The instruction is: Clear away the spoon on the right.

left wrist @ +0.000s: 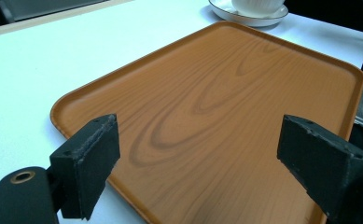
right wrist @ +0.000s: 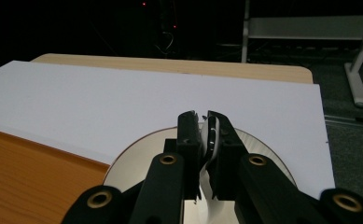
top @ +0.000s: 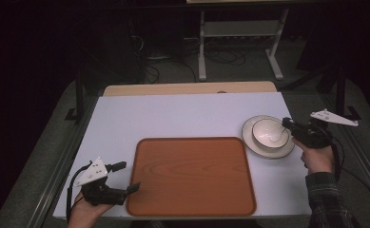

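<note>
Now the right gripper [top: 287, 124] pinches the rim of the white bowl [top: 268, 132] on its saucer [top: 251, 141].
Its jaws clamp that rim near the surface's right edge [top: 300, 156]; the left gripper [top: 128, 176], jaws apart, hovers over the tray [left wrist: 226, 121], whose wood grain shows close up.

A white table [top: 173, 118] fills the middle of the frame, with a strip of pale wood showing along its far edge. A brown wood-grain tray [top: 192, 175] lies at lower centre, bare. To its upper right, just beside the tray's corner, a white bowl [top: 268, 133] sits on a white plate [top: 254, 145] with a dark rim. The right gripper [top: 287, 124] reaches in from the right edge — its tips meet the bowl's right rim, jaws closed on it. At lower left the left gripper [top: 129, 176] rests by the tray's left edge, jaws spread apart — nothing between them. A plaid sleeve [top: 327, 199] shows at lower right.
</note>
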Demonstrator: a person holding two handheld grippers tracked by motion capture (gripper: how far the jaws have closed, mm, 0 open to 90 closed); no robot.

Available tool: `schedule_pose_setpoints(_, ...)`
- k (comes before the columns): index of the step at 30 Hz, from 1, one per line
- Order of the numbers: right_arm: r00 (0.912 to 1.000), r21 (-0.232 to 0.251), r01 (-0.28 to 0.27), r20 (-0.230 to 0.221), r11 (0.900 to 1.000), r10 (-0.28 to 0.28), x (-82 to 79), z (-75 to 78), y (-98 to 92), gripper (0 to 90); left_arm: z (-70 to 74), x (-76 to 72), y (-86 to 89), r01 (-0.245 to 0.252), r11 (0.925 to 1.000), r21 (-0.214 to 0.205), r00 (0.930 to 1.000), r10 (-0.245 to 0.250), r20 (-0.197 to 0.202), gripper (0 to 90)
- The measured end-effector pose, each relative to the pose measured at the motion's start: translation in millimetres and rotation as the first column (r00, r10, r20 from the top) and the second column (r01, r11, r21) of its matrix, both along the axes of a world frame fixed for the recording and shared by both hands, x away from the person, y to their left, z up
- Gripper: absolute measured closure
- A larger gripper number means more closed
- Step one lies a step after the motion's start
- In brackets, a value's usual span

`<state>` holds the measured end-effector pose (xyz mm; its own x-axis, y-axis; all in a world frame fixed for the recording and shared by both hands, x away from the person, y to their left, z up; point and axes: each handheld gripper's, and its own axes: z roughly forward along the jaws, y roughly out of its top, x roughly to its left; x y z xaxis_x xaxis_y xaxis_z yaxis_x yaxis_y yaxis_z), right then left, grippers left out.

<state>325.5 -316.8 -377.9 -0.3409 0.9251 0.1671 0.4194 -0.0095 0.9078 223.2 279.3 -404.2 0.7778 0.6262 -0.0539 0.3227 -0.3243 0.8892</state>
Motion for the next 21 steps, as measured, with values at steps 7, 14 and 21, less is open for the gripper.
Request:
schedule_pose_setpoints(7,0.9997,-0.022,-0.008,0.021,0.9997,0.008,-1.8,12.2,2.2,83.3,0.2,-0.1,0.3,0.000,1.0000,-0.001,1.0000,0.000,0.001,12.9)
schedule_pose_setpoints(14,0.9985,-0.024,-0.027,0.047,0.9994,0.028,-7.1,26.8,6.2,83.3,0.5,-0.4,0.6,0.000,1.0000,-0.002,1.0000,0.000,0.003,12.9)
schedule_pose_setpoints(21,0.9958,-0.022,-0.067,0.061,0.9975,0.068,-12.5,38.5,13.1,83.3,0.6,-0.5,0.7,-0.001,1.0000,-0.004,1.0000,0.001,0.004,12.9)
